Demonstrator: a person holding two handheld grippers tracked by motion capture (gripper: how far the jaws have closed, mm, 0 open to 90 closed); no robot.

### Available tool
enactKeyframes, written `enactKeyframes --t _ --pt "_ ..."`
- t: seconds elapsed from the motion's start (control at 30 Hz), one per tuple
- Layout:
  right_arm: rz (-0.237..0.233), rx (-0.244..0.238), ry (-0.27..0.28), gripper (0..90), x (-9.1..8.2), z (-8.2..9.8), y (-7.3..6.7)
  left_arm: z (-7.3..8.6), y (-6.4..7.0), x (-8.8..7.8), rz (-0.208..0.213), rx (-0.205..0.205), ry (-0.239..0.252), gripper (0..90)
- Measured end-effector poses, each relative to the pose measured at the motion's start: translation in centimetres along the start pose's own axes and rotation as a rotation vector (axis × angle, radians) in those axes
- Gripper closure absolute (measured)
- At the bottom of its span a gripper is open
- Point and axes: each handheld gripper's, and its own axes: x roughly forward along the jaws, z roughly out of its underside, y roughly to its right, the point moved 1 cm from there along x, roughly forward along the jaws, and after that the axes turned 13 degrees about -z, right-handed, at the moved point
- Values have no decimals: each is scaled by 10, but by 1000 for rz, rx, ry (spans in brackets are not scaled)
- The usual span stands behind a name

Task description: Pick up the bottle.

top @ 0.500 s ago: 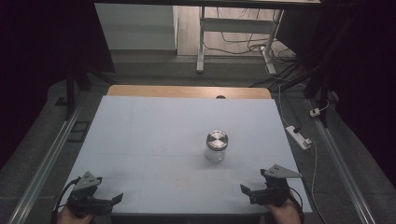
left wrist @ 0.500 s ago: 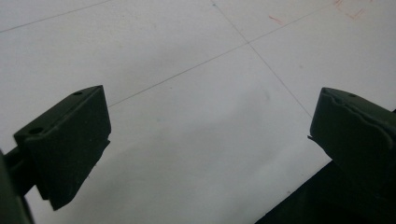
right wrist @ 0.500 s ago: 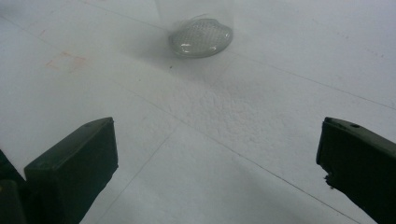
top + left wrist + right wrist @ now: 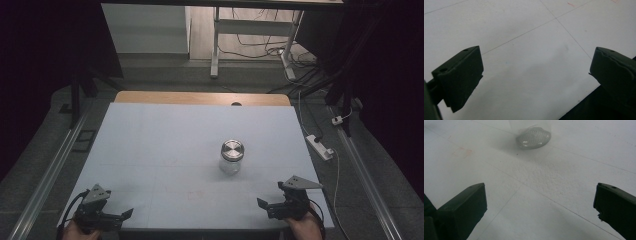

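Nothing has visibly moved since half a second ago: jar and both hands sit as before. From the high view, the glass jar (image 4: 231, 156) with its metal lid (image 4: 232, 149) stands upright right of the bench (image 4: 160, 145) centre, well apart from the left tongs (image 4: 121, 215) and nearer the right tongs (image 4: 263, 205) at the near edge. Left gripper view: jaws wide apart over bare bench. Right gripper view: jaws apart, jar base ahead, untouched.

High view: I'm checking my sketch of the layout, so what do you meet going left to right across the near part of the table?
Left black two-jaw gripper, open, at the near left corner → clear glass jar with a round silver metal lid, upright → right black two-jaw gripper, open, near the right edge of the white table.
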Motion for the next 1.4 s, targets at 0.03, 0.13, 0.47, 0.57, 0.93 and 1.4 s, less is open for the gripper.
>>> enactKeyframes --t 0.03,0.13,0.47,0.57,0.93,1.4 --pt "0 0 0 0 0 0 0 0 0 0 -1 3 -1 0" --pt "0 -9 -8 0 1 0 -1 0 0 0 -1 2 -1 0" --pt "-23 -44 -34 0 3 -1 -4 0 0 0 4 6 -1 0" --pt "-18 -46 -26 0 3 -1 -4 0 0 0 7 2 0 0" --pt "-30 -52 3 0 4 -8 -7 0 -3 0 26 -12 -3 0" --pt "-47 -114 27 0 10 -23 -10 0 -3 1 40 -8 -2 0"
